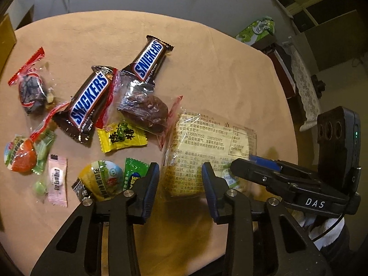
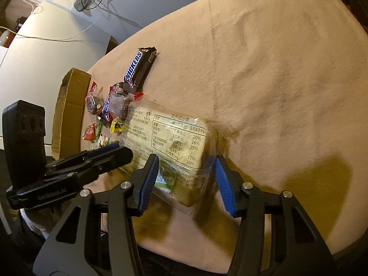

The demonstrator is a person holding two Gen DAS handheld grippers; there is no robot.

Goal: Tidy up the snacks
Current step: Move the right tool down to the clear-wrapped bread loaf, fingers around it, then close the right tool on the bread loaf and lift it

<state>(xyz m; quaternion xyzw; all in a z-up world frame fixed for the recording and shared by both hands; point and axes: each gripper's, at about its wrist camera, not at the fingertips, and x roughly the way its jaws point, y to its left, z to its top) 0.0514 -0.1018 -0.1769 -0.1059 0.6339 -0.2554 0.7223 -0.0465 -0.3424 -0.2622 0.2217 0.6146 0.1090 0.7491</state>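
The bread packet (image 2: 174,142) is lying on the worktop (image 2: 276,69) between both sets of jaws. Right gripper (image 2: 186,184) and left gripper (image 1: 181,188) are straddling opposite ends, apparently not yet pressing it

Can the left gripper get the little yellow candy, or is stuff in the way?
Probably not right now. The left gripper sits around the big clear bread bag, and the yellow candy lies off to its left. Nothing covers it, so after letting go it could likely reach.
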